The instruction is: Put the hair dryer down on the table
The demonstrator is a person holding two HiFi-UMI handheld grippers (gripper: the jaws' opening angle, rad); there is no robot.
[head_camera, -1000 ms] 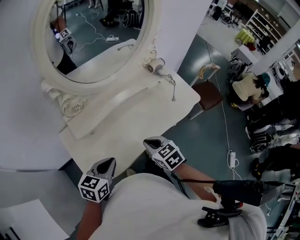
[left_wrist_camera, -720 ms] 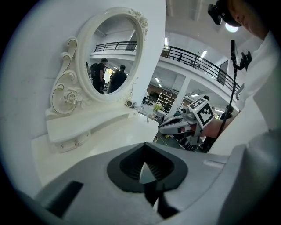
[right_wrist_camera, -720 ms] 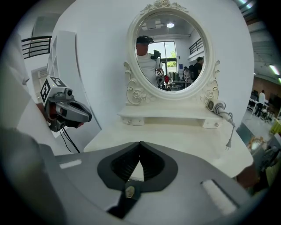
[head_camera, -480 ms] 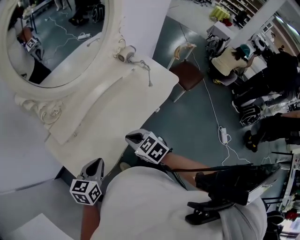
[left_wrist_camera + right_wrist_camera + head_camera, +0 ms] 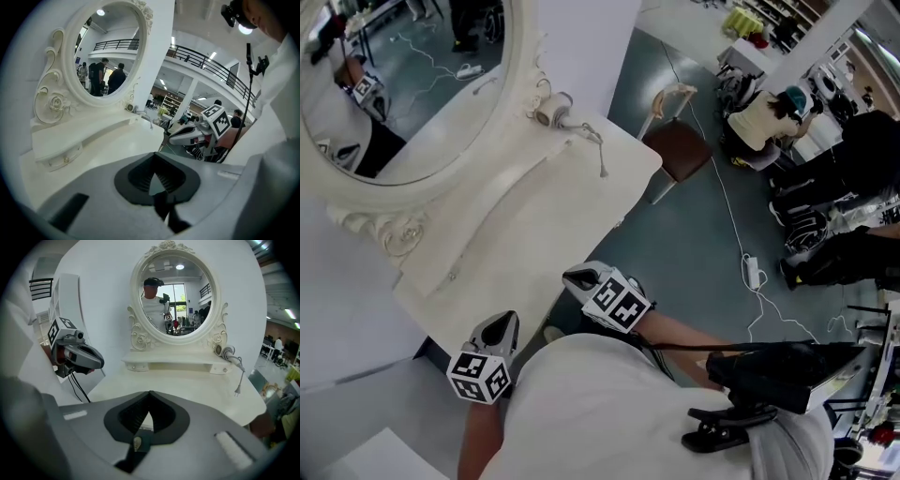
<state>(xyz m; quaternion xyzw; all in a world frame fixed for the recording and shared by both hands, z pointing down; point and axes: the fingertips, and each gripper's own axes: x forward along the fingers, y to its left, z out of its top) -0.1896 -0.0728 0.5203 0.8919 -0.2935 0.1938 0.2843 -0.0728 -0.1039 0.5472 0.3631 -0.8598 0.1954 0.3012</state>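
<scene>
While both claws hang low in the head view, I log the left gripper (image 5: pixel 502 325) at lower left, jaws closed on nothing, near the white table's (image 5: pixel 534 234) front edge. Hair dryer (image 5: pixel 551 111) sits upper centre at the table's back, just beside the oval mirror (image 5: pixel 412 103), its cord (image 5: pixel 592 142) trailing onto the top. Right gripper (image 5: pixel 580 277), lower centre, is likewise closed and empty.

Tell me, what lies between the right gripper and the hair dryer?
Between the right gripper and the hair dryer there is only bare table, plus the dryer's cord. The right gripper view shows it.
</scene>
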